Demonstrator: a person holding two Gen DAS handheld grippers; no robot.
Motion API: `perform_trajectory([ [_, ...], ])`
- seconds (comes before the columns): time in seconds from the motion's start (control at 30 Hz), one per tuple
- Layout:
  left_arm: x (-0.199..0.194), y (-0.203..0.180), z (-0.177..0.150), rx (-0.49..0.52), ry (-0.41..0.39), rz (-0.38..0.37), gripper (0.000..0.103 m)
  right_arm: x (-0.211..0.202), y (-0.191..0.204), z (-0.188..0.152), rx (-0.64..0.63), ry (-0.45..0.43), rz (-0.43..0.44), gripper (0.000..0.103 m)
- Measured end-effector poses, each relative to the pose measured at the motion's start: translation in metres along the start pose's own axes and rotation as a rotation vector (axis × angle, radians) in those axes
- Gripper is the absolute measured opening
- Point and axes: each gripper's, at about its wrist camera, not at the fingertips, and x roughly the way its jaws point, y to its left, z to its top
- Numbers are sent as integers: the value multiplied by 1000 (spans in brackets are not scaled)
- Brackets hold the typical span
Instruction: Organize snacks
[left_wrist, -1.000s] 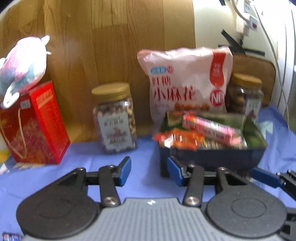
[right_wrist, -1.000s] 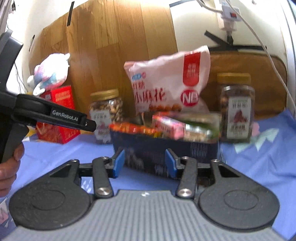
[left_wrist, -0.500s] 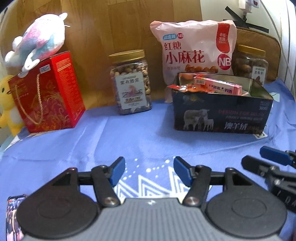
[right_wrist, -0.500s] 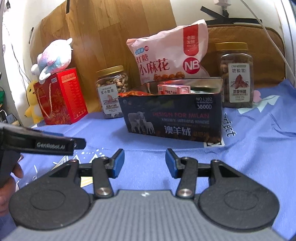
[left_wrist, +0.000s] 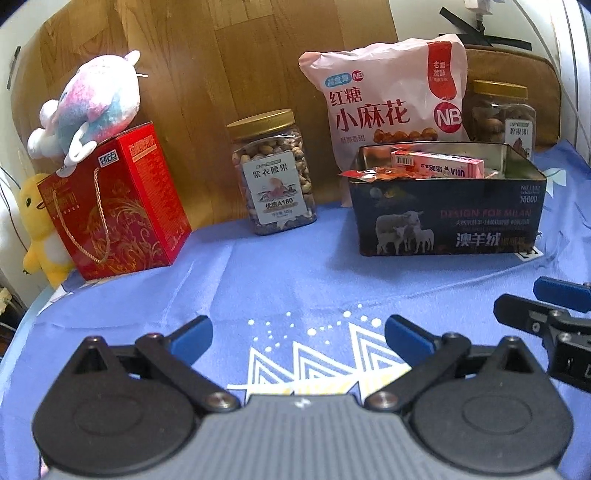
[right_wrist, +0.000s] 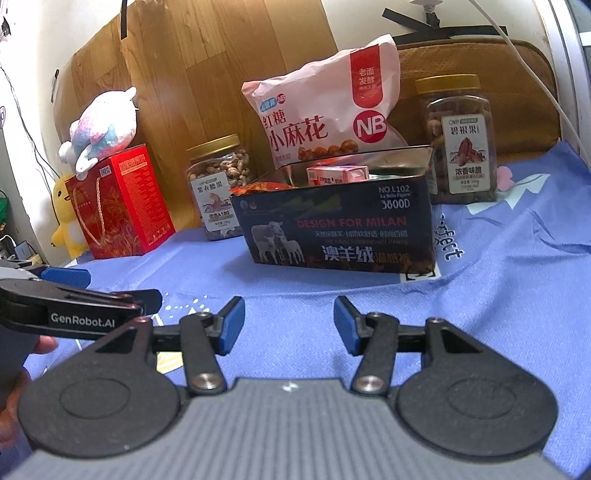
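Observation:
A dark tin box (left_wrist: 447, 221) with a sheep picture stands on the blue cloth (left_wrist: 295, 280), holding a pink snack carton (left_wrist: 436, 164) and orange-red packets (left_wrist: 369, 173). My left gripper (left_wrist: 297, 332) hovers over bare cloth in front of the tin; its jaws are opening wide with nothing between them. In the right wrist view the tin box (right_wrist: 332, 229) sits ahead of my right gripper (right_wrist: 289, 321), whose jaws stand open and are widening slightly, with only cloth between them. One of the right gripper's fingers (left_wrist: 561, 291) shows at the left view's right edge.
Behind the tin lean a pink snack bag (left_wrist: 388, 92) and a nut jar (left_wrist: 502, 114). Another nut jar (left_wrist: 273, 173) stands to its left. A red gift box (left_wrist: 114, 199) with a plush toy (left_wrist: 92, 107) on top sits far left, beside a yellow duck (left_wrist: 37, 221). A hand (right_wrist: 14, 387) holds the left gripper.
My left gripper has drawn back from the tin and its jaws have spread from narrow to wide. The right gripper's view has also backed away from the tin.

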Motion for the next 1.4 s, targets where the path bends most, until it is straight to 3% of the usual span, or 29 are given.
perform_trajectory([
  [1.0, -3, -1, -2, -21, -20, 29, 103, -9, -19, 4, 134, -53, 6, 67],
  [1.4, -8, -9, 0, 11, -51, 104, 103, -10, -20, 4, 140, -63, -2, 69],
])
